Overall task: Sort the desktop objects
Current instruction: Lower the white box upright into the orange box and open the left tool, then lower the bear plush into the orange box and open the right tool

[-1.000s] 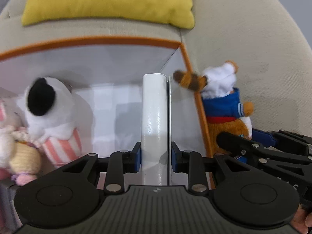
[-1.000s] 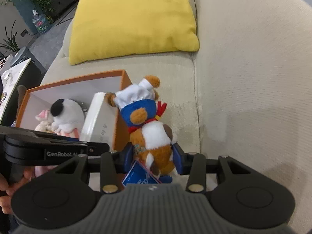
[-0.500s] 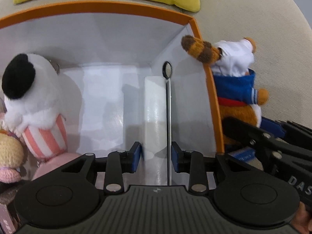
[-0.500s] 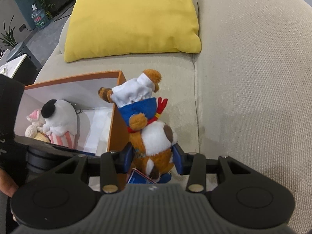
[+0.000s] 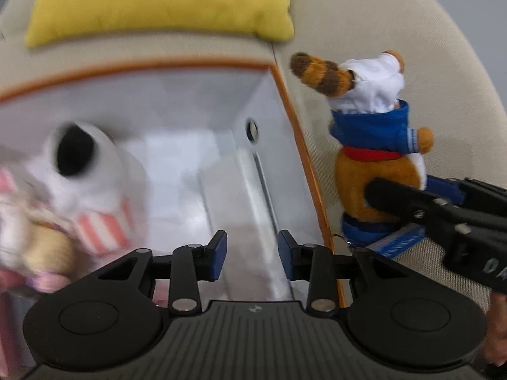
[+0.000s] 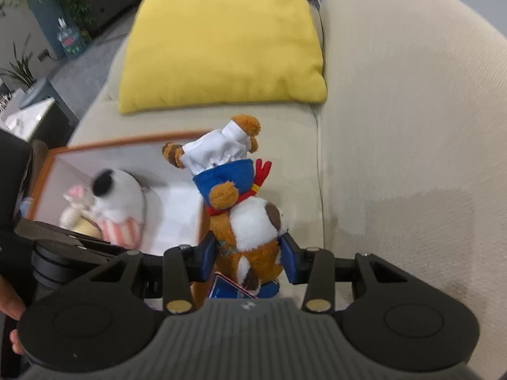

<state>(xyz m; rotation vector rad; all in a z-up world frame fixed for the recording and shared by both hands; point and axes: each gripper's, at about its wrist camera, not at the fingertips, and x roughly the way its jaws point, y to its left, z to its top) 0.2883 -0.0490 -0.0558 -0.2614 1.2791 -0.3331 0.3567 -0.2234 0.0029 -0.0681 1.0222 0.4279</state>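
The white flat box (image 5: 240, 202) lies inside the orange-rimmed storage box (image 5: 298, 120), along its right wall. My left gripper (image 5: 252, 256) hovers above it, open, its blue pads clear of the white box. My right gripper (image 6: 248, 258) is shut on a brown-and-white plush toy (image 6: 250, 221) wearing a blue hoodie and a white hat. That plush toy (image 5: 374, 145) hangs just outside the storage box's right rim (image 6: 126, 141). One right finger (image 5: 412, 202) crosses the plush's body.
A white plush with a black patch in a pink-striped cup (image 6: 117, 196) and a small cream toy (image 6: 76, 212) sit at the storage box's left. A yellow cushion (image 6: 221, 41) lies behind it on the beige sofa (image 6: 412, 126). A hand (image 6: 12, 310) shows at the left edge.
My left gripper let go of the white box, which now rests in the storage box, and the gripper drew up and back. The right gripper lifted the plush a little.
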